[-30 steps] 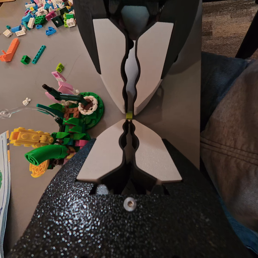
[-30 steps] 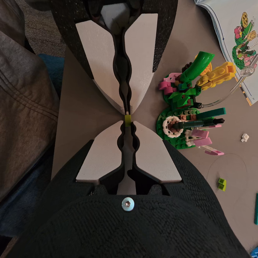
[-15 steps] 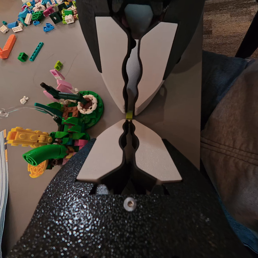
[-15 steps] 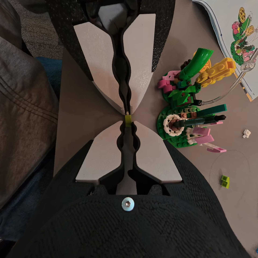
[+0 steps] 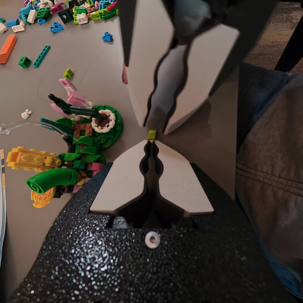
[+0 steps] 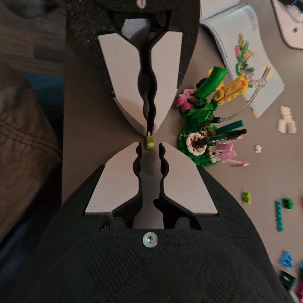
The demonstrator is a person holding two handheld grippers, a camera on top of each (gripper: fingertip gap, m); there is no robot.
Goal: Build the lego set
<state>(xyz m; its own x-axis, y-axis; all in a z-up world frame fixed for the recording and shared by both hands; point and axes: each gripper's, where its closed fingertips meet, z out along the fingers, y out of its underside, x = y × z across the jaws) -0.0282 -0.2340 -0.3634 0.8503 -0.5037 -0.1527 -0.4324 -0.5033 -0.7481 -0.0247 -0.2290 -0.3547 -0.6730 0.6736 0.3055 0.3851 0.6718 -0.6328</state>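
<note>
A small lime green piece [image 5: 152, 134] is pinched at the tips of my left gripper [image 5: 151, 141], which is shut on it above the grey table. My right gripper [image 6: 150, 145] faces it tip to tip and is open, with its fingers either side of the lime piece [image 6: 150, 141] and apart from it. In the left wrist view the right gripper [image 5: 154, 128] shows open just beyond the piece. The part-built flower model [image 5: 98, 126] stands on green round plates beside the grippers; it also shows in the right wrist view [image 6: 201, 142].
A pile of loose bricks [image 5: 65, 11] lies at the far end of the table. A lime bracket [image 5: 68, 73], a teal bar [image 5: 41, 56] and an orange piece [image 5: 7, 48] lie nearer. The instruction booklet [image 6: 246, 57] is beyond the model. A person's legs [image 5: 270, 164] are at the table edge. Both grippers' tips are close together, under 4 cm apart. Both grippers' tips are roughly 15 centimetres from the lime bracket [image 5: 68, 73]. Seen from the right wrist view [image 6: 245, 197] as well.
Both grippers were shut on the lime piece. My right gripper has opened and let go of it and drawn back a little; the left still holds it.
</note>
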